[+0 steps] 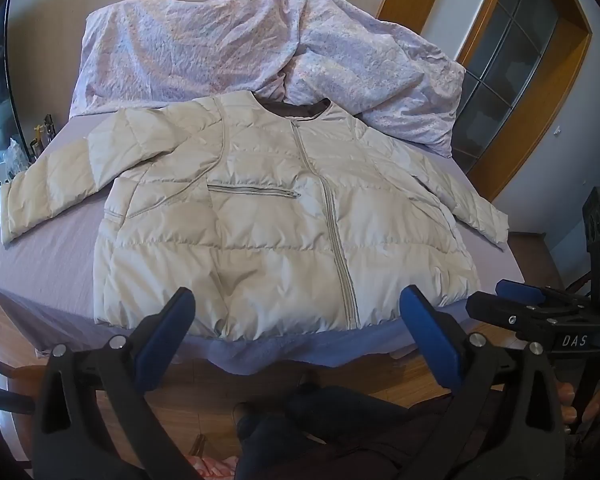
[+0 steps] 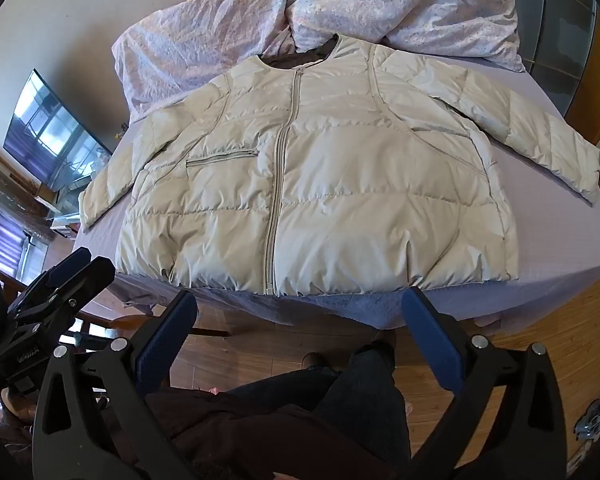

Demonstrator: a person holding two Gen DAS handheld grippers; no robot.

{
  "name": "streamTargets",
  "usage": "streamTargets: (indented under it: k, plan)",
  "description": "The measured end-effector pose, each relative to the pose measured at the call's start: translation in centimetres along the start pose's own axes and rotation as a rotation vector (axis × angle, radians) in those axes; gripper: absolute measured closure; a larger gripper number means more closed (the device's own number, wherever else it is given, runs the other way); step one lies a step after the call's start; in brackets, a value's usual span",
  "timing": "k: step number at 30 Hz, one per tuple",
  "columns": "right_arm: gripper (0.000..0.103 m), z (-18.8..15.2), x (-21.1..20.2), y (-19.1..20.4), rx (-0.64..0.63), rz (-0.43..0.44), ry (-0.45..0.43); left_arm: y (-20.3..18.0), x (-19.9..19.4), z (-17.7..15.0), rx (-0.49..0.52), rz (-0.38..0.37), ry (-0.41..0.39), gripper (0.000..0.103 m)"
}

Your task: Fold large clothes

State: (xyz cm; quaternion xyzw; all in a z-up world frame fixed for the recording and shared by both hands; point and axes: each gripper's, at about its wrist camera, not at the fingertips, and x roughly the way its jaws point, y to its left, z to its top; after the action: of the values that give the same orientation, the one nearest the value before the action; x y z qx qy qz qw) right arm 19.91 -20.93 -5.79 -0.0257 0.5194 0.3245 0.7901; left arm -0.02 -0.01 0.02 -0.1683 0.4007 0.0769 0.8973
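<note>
Jacket [image 1: 276,220] lies flat on the bed [image 1: 52,264], front up, zipped, both sleeves spread out, so it is ready for a first fold. Left gripper [image 1: 296,304] and right gripper [image 2: 300,308] both hang wide, holding nothing, short of the hem. A crumpled duvet [image 1: 228,40] touches the collar and may crowd the fold.

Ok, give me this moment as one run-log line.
stage: before first fold | jacket: flat on bed, zipped, sleeves out | left gripper: open, empty | right gripper: open, empty
</note>
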Motion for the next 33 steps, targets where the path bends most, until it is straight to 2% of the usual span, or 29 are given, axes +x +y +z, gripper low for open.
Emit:
streamTargets:
  k: [33]
  plan:
    - [0.001, 0.22, 0.16, 0.22, 0.001, -0.001, -0.002, 0.01, 0.01, 0.01, -0.002, -0.003, 0.002, 0.002]
